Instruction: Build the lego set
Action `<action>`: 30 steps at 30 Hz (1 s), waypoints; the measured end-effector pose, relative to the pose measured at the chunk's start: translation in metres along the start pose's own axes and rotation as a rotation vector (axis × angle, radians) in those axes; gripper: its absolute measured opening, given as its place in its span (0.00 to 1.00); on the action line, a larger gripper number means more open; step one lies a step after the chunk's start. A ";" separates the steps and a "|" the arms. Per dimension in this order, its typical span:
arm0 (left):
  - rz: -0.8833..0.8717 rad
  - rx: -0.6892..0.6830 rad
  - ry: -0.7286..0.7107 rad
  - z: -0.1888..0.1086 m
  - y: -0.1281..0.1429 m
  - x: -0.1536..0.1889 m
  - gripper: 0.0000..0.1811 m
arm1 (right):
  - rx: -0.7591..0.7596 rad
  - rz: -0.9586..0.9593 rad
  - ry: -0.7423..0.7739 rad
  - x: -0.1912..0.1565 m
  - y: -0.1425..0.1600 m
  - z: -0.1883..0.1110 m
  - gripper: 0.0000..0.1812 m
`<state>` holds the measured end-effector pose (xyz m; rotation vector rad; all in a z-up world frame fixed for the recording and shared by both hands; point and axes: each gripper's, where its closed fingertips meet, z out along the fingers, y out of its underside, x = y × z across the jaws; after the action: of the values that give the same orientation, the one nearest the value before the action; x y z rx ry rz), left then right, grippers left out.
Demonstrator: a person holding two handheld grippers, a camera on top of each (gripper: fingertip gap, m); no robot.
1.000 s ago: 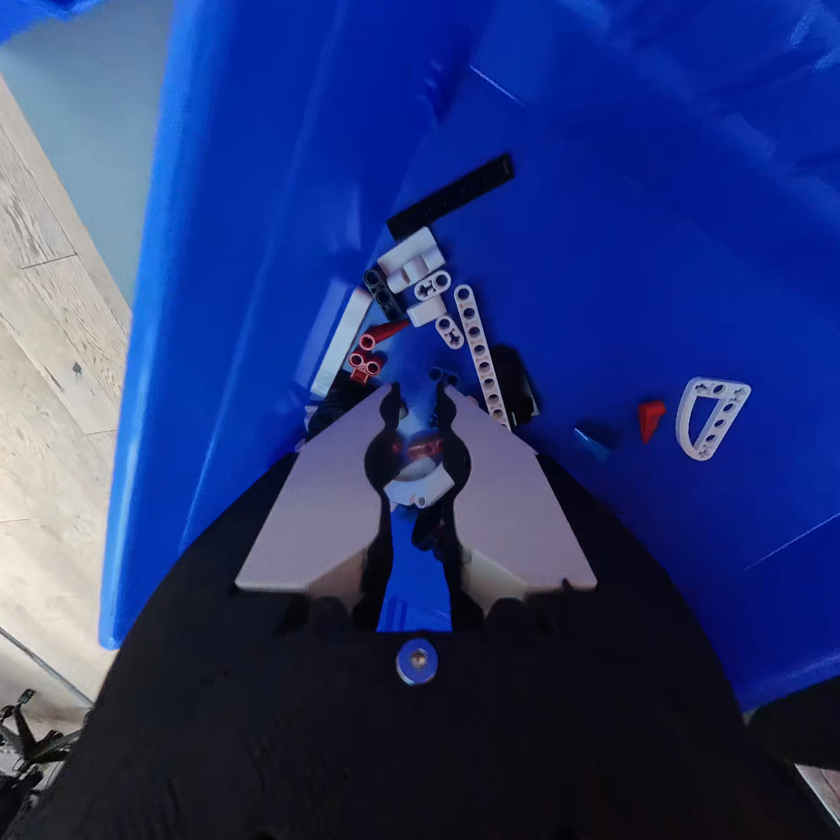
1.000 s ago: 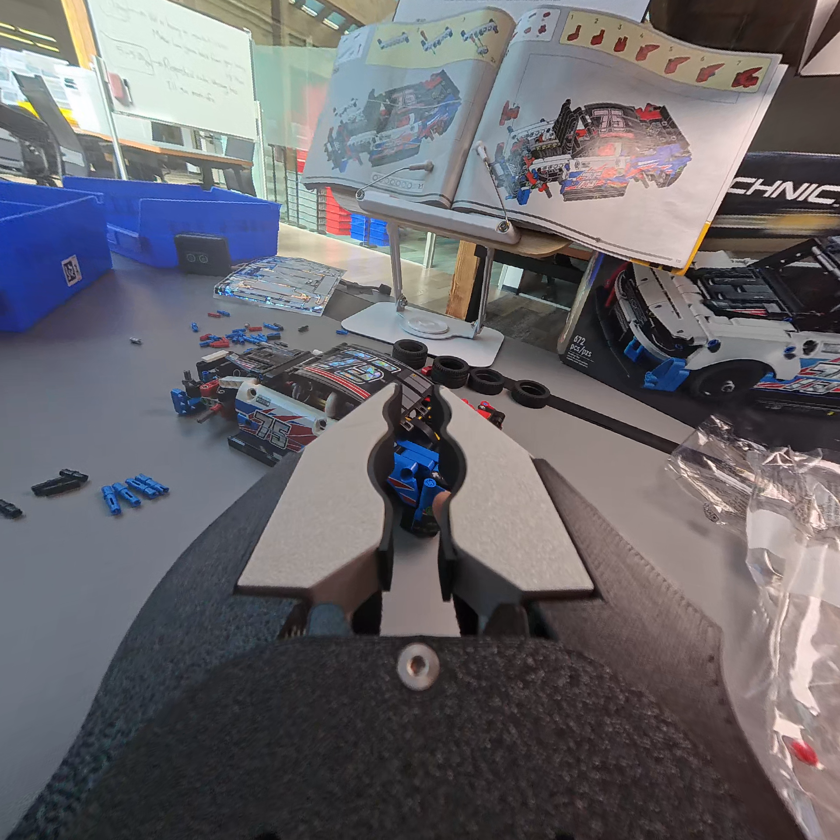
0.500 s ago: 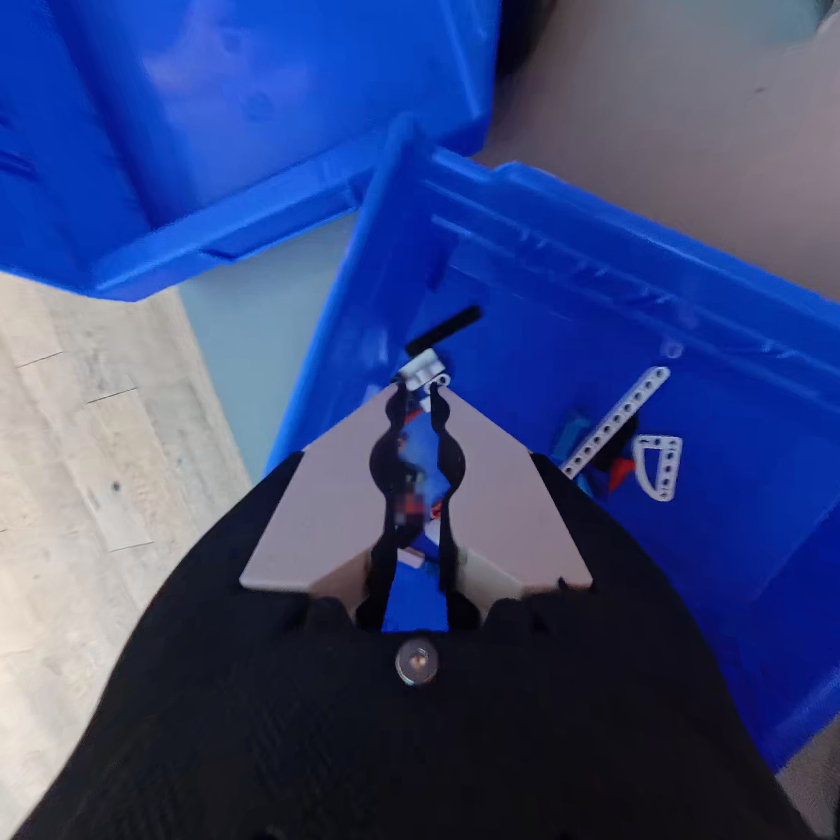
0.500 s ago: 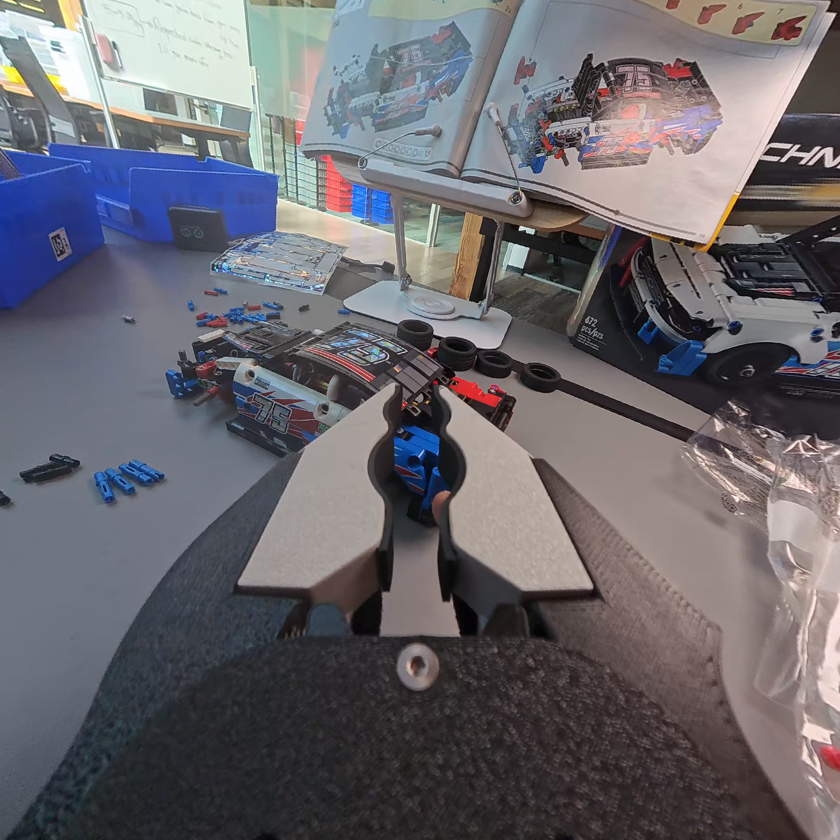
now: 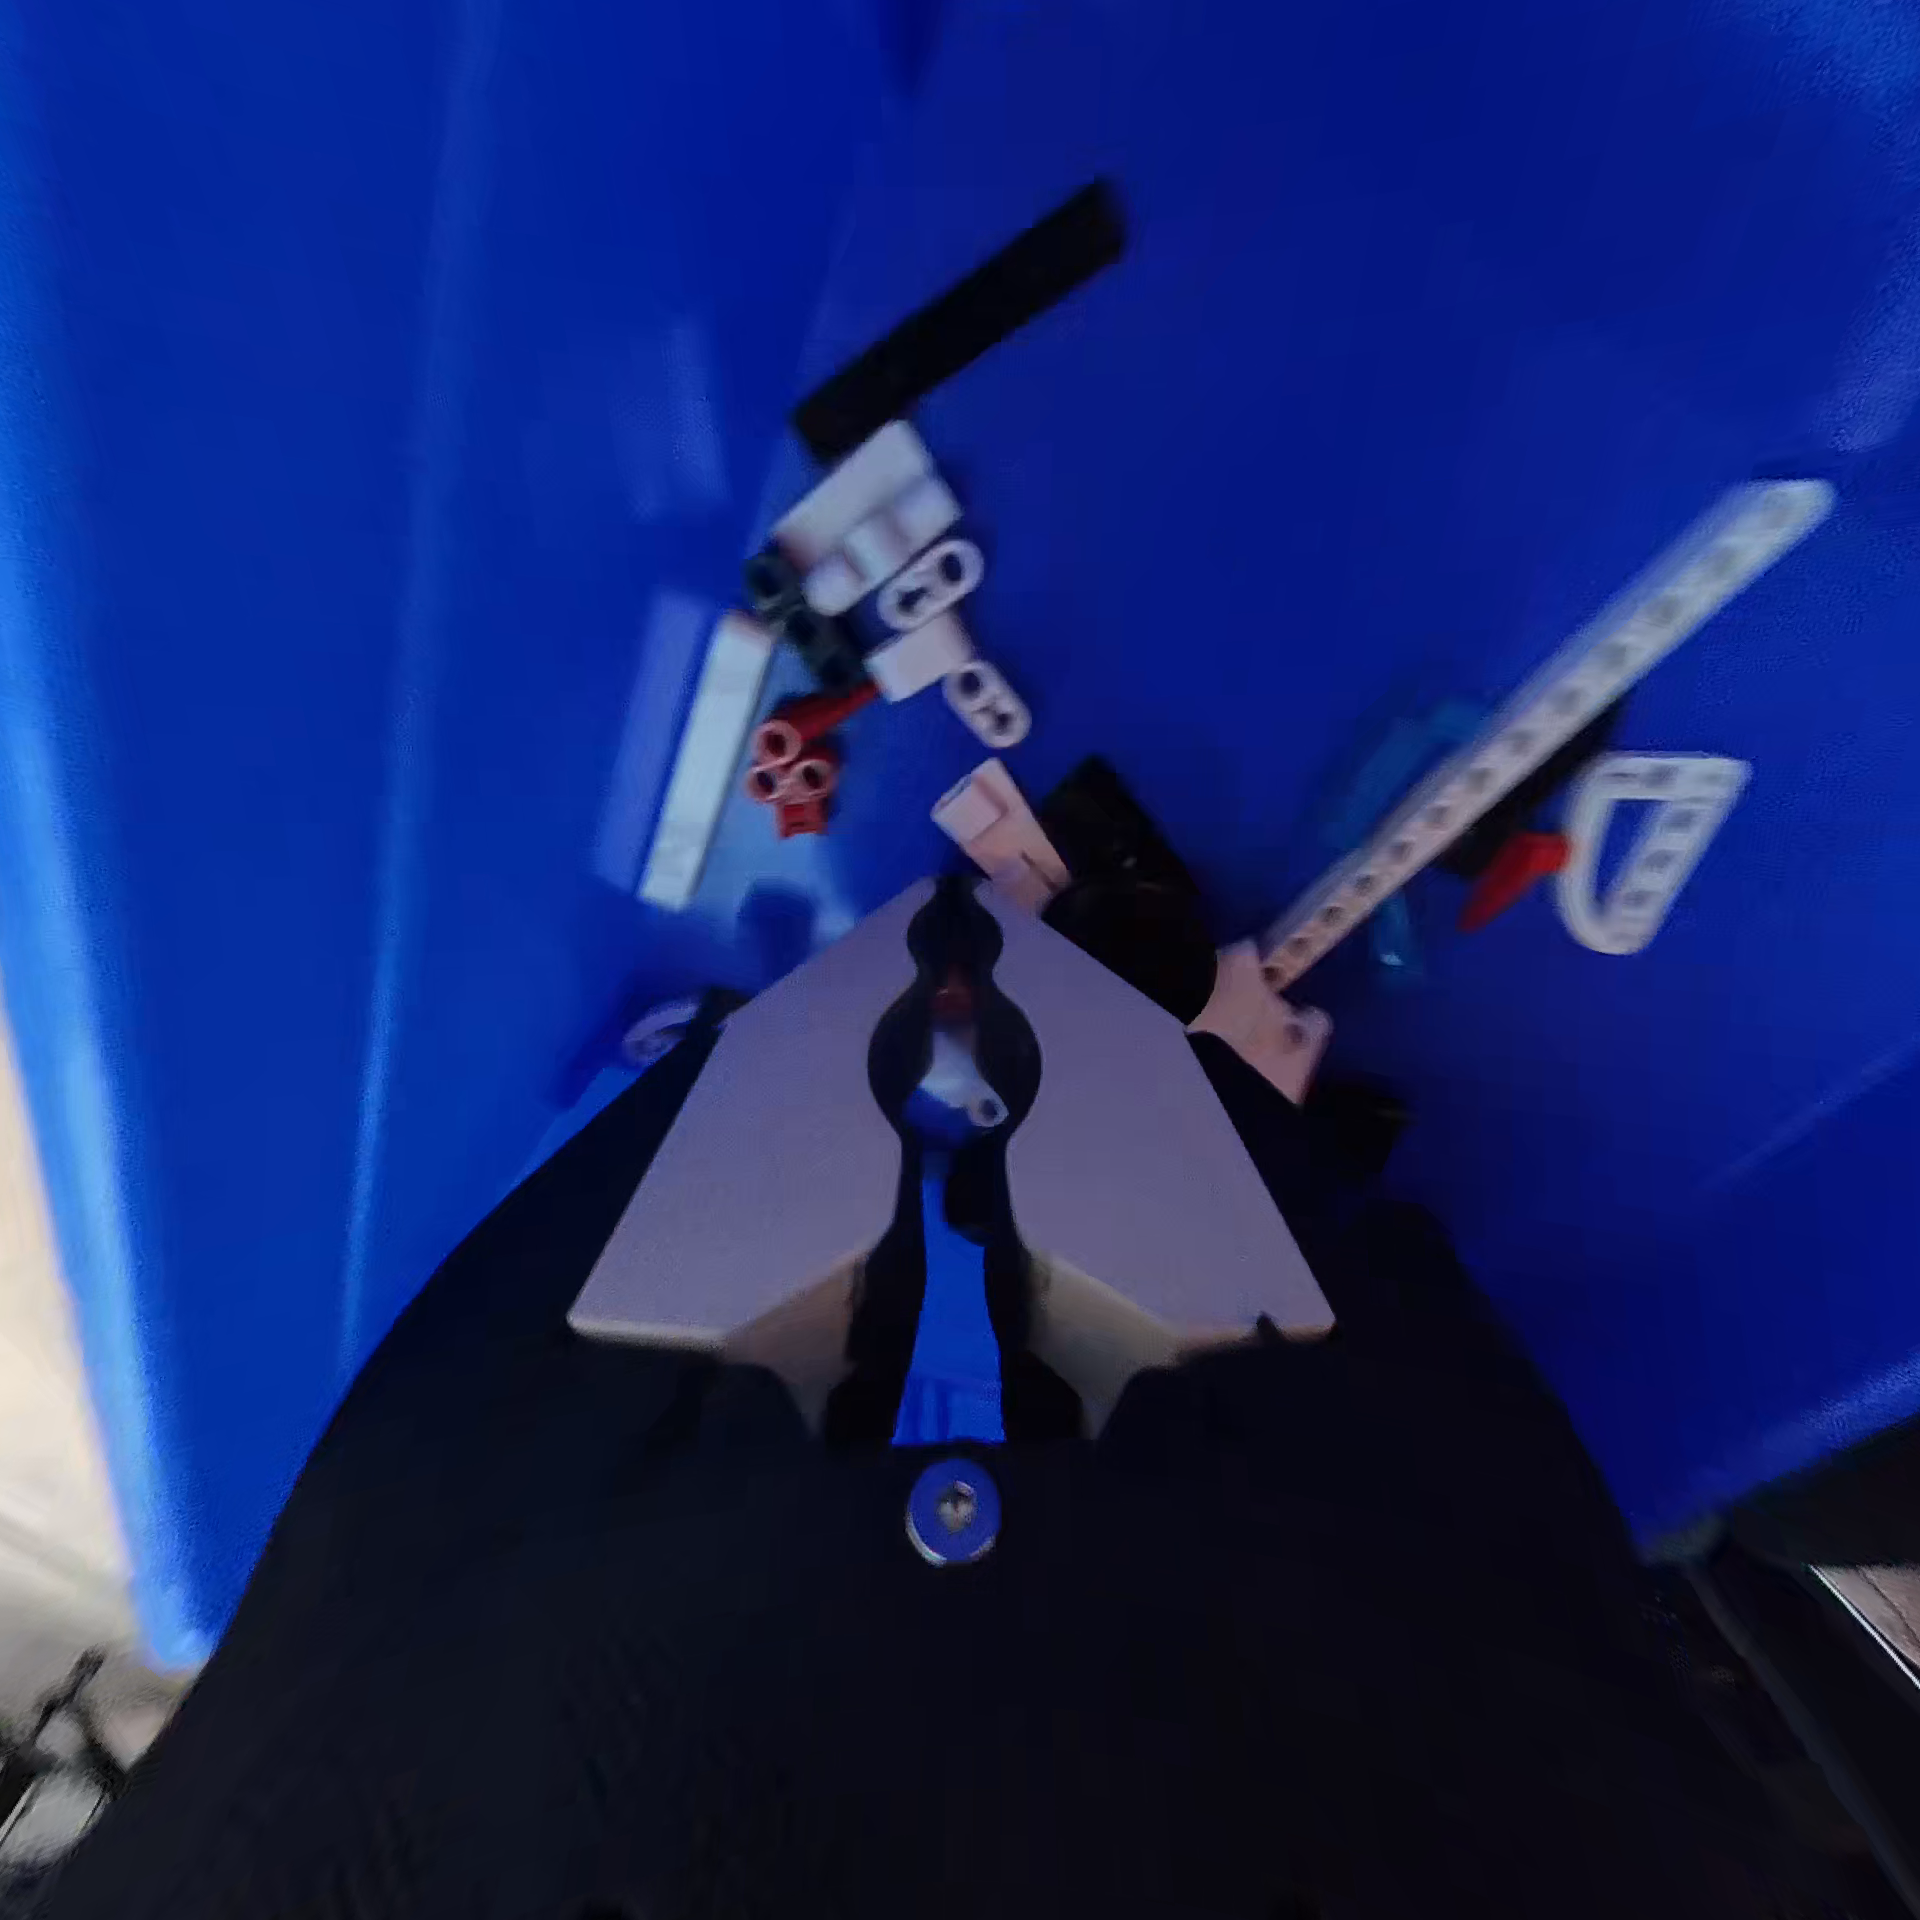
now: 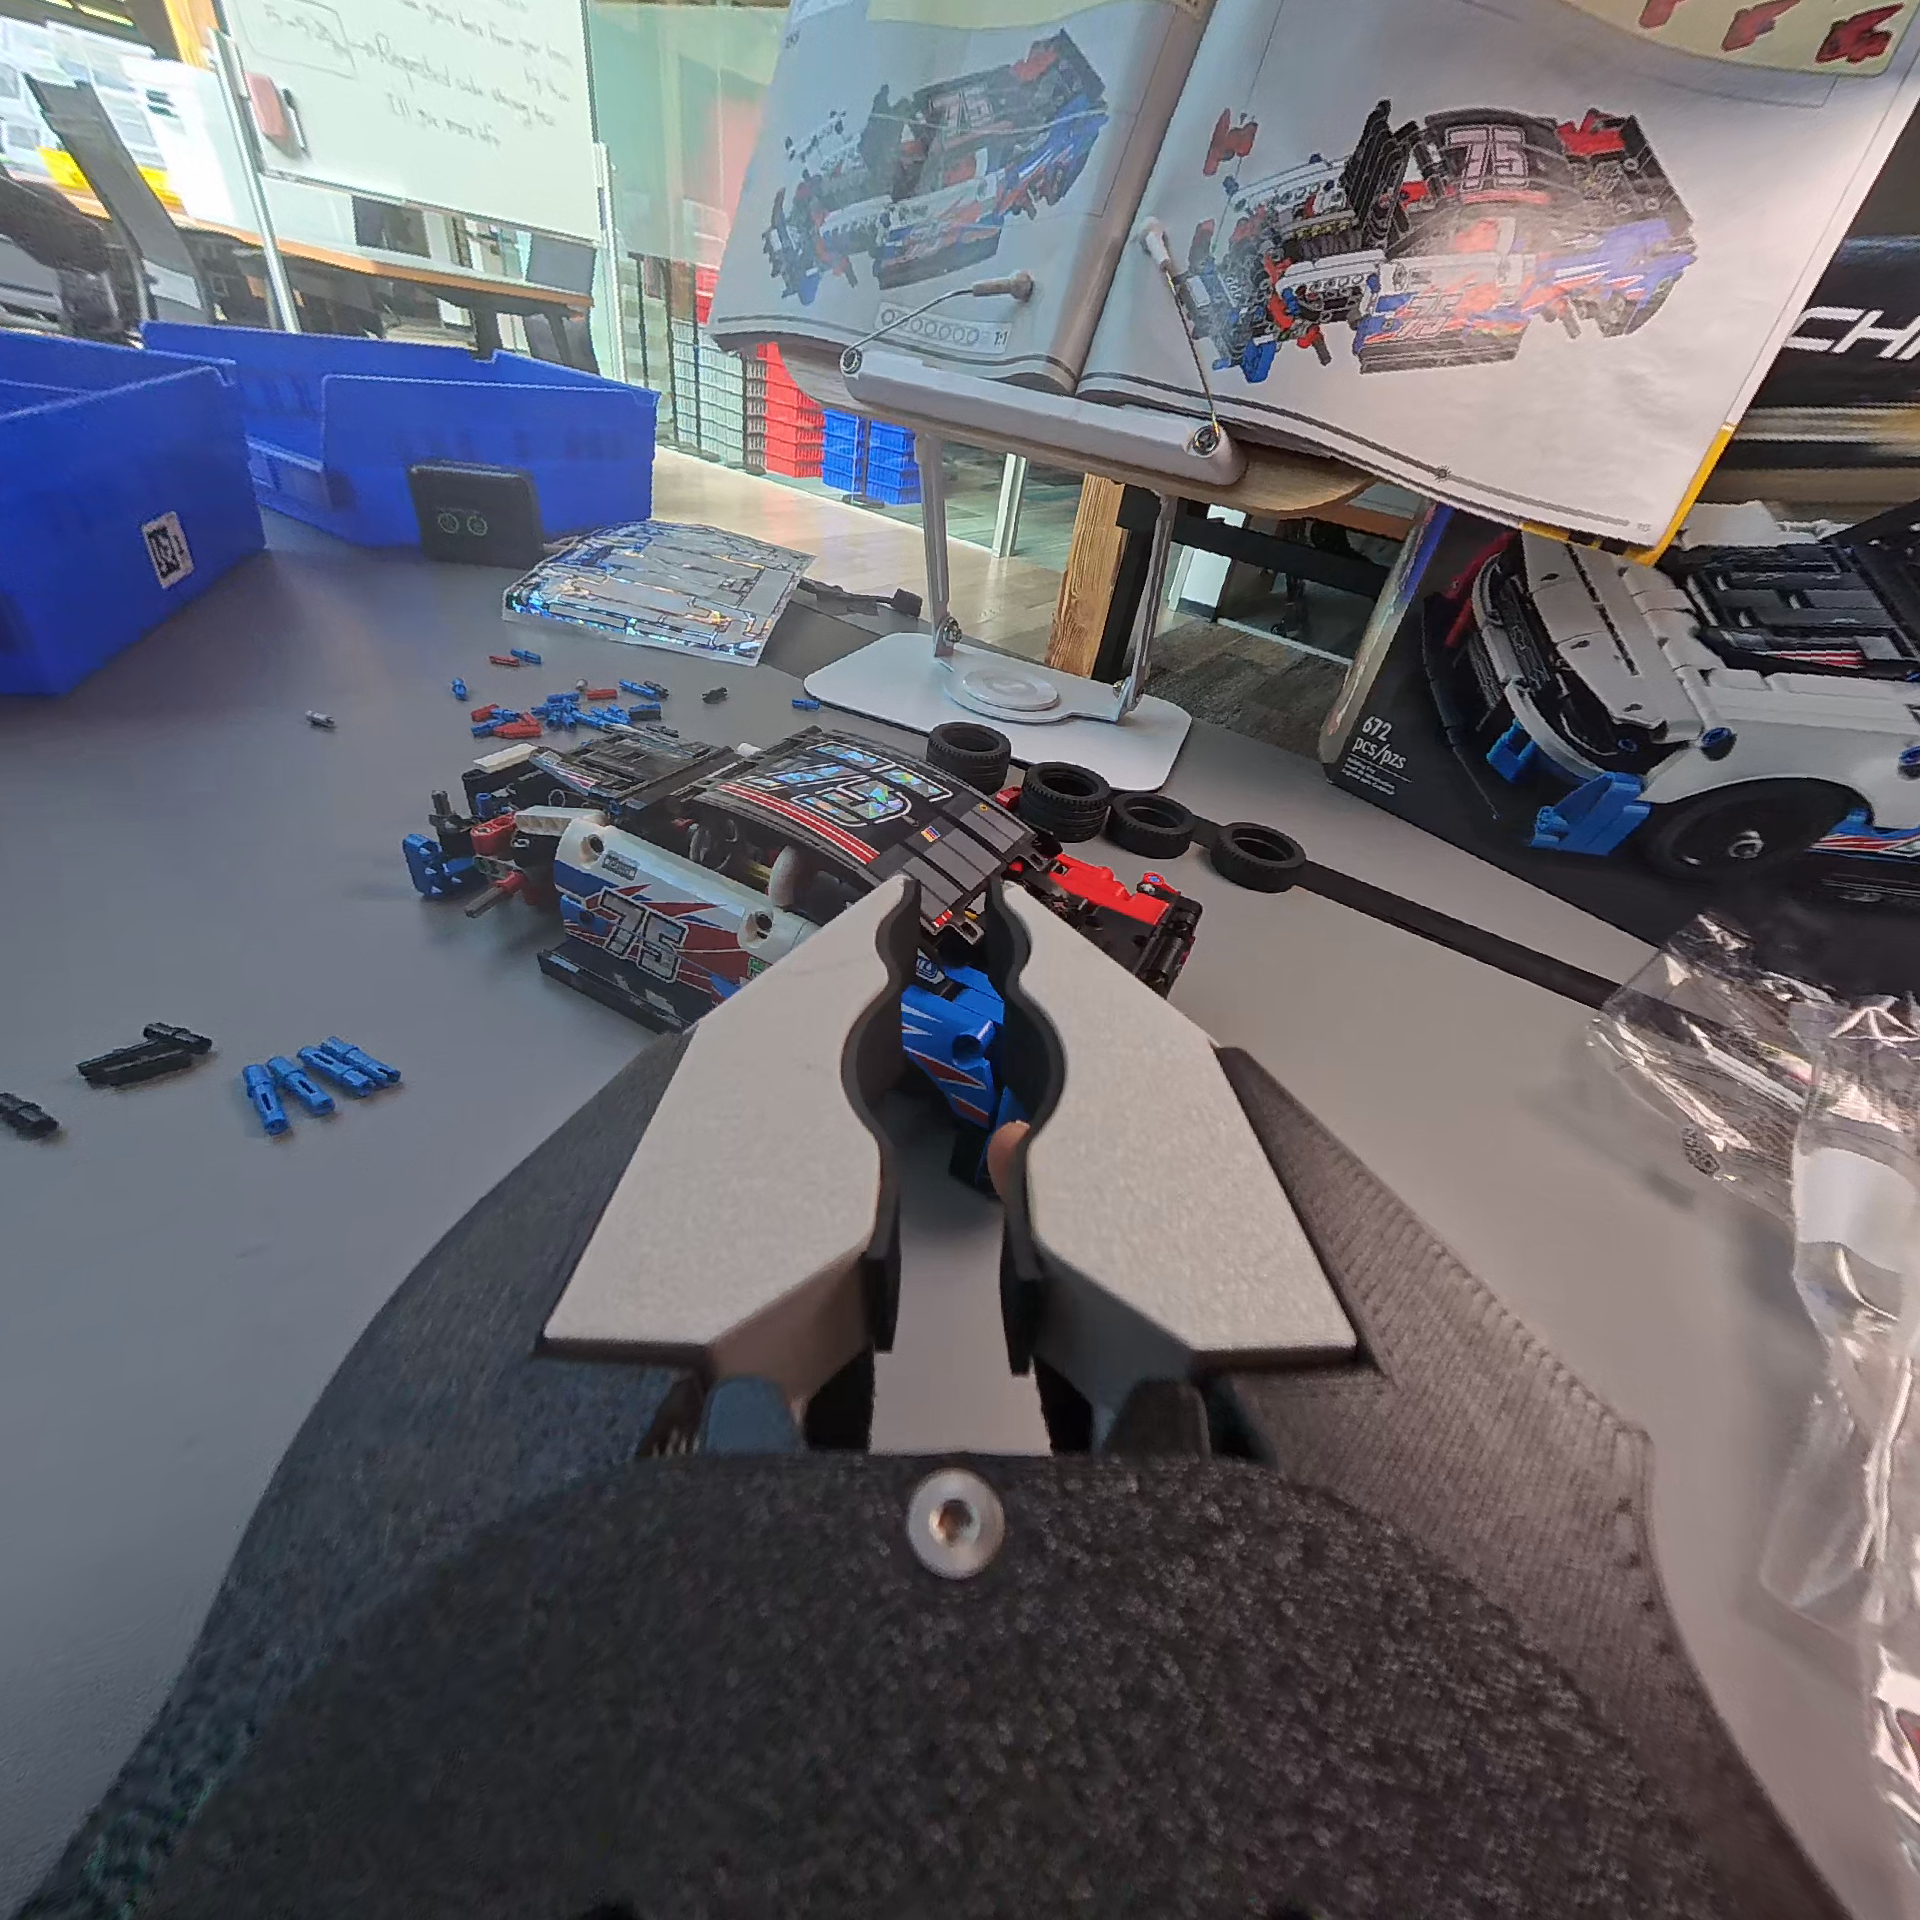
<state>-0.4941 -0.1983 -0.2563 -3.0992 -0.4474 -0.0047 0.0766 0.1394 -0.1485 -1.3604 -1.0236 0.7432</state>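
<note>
Two grippers are at work, each in its own place. The left gripper (image 5: 954,902) reaches down into a blue bin (image 5: 416,436), its tips almost touching at the front; a small white and red piece (image 5: 951,1049) sits in the rounded hollow between its fingers, though the blur leaves it unclear whether the piece is truly clamped. Just beyond the tips lie a short white piece (image 5: 992,821) and a black piece (image 5: 1127,873); farther off are a red connector (image 5: 795,774), a cluster of white connectors (image 5: 883,540) and a long black beam (image 5: 961,317). To the side of the tips a long white holed beam (image 5: 1538,727) slants across the bin floor beside a white curved frame (image 5: 1647,852).

The right gripper (image 6: 951,904) hovers low over a grey table (image 6: 208,883), jaws a narrow gap apart and gripping nothing, pointing at the half-built lego car (image 6: 790,873), which lies just beyond its tips. Past the car stand four loose black tyres (image 6: 1112,805), a silver book stand (image 6: 1039,416) carrying the open instruction booklet (image 6: 1351,208), and the set's box (image 6: 1662,707). Away from the car lie blue pins (image 6: 312,1075), black pins (image 6: 145,1051), a sticker sheet (image 6: 655,587) and further blue bins (image 6: 114,499). Both car and booklet bear printed numbers, the box bears lettering, and a whiteboard (image 6: 416,94) behind carries handwriting
</note>
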 end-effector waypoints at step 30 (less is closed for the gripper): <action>-0.869 0.484 -0.162 -0.003 -0.028 -0.056 0.36 | 0.007 0.125 -0.011 0.009 0.004 -0.005 0.05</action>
<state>-0.5559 -0.1872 -0.2532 -2.2274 -1.4857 0.2947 0.0851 0.1462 -0.1508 -1.4255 -0.9501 0.8463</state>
